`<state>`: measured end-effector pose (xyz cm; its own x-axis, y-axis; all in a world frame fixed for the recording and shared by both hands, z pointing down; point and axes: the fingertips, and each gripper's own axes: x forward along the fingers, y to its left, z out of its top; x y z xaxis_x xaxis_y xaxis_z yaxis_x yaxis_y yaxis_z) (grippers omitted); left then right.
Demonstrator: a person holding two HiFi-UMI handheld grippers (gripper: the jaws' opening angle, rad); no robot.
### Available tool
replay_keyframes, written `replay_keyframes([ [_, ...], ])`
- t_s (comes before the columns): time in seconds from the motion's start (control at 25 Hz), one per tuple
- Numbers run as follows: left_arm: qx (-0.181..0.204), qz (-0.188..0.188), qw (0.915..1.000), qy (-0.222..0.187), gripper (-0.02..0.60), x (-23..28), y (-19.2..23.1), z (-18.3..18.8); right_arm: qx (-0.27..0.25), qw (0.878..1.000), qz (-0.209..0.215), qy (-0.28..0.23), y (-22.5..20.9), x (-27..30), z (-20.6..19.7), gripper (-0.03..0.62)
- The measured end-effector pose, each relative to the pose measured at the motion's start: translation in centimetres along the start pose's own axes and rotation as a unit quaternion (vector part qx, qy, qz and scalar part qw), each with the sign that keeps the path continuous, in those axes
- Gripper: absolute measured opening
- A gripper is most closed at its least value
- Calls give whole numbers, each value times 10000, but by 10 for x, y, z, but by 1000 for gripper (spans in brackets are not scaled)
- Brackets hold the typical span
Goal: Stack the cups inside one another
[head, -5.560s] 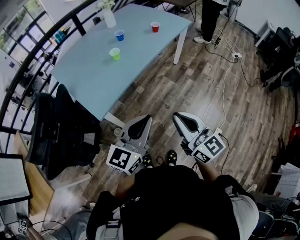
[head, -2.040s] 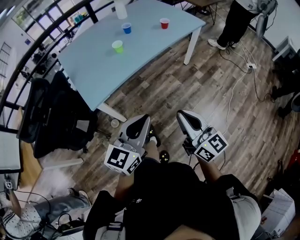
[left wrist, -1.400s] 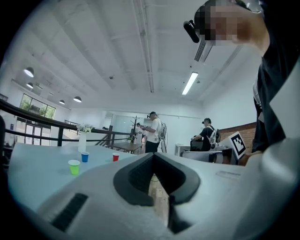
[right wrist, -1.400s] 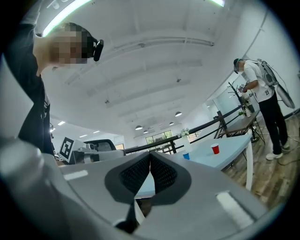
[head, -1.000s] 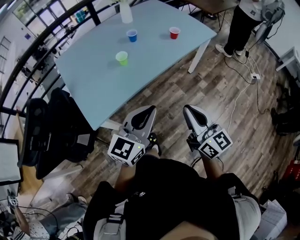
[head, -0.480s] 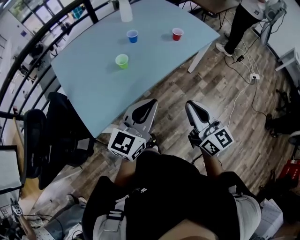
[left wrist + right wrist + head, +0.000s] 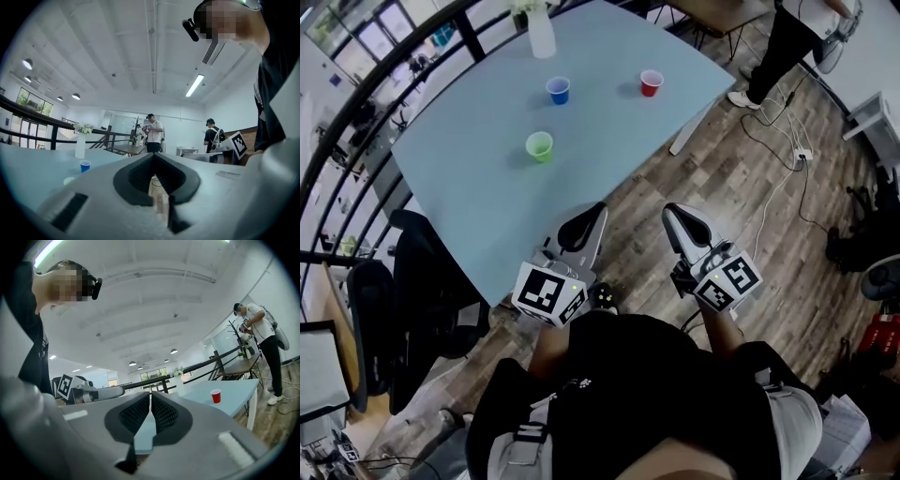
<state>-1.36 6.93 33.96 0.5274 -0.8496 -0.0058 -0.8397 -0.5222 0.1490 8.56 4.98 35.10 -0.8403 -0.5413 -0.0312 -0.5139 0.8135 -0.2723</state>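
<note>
Three cups stand apart on the light blue table [image 7: 469, 187]: a blue cup [image 7: 557, 90], a red cup [image 7: 651, 82] and, nearer, a green cup [image 7: 539, 146]. Both grippers are held level over the wooden floor, short of the table's near edge. My left gripper [image 7: 593, 208] is shut, its jaws empty. My right gripper [image 7: 668, 210] is shut and empty too. The left gripper view has the blue cup [image 7: 85, 166] and the green cup [image 7: 70, 180] at its lower left. In the right gripper view the red cup [image 7: 215, 396] stands at the right.
A white vase with flowers [image 7: 541, 33] stands at the table's far edge. A black office chair [image 7: 431, 281] sits left of the table, by a dark railing [image 7: 356, 122]. Cables [image 7: 778, 159] trail over the floor at the right, near a standing person [image 7: 787, 37].
The table and cups have come nearer as the person walks up to them. Both grippers have moved forward together, still shut, and now reach close to the table's edge.
</note>
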Motion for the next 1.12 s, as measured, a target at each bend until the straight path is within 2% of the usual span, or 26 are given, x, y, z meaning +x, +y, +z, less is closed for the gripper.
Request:
replay_keyframes([
  [0.36,-76,99,9999,-29,-8,4,47,3,-84,10000,-15,17,-10,47,3,5],
  [0.72,-203,98,9997,-62,-8,13,54,0,-138,9998,12,129,-19,57,5,6],
  [0.92,-219,285,9993,-81,-8,21,58,-2,-124,9996,175,210,-31,64,4,8],
  [1.12,-148,602,9980,-131,-8,36,71,1,-131,9985,509,179,-51,85,10,8],
])
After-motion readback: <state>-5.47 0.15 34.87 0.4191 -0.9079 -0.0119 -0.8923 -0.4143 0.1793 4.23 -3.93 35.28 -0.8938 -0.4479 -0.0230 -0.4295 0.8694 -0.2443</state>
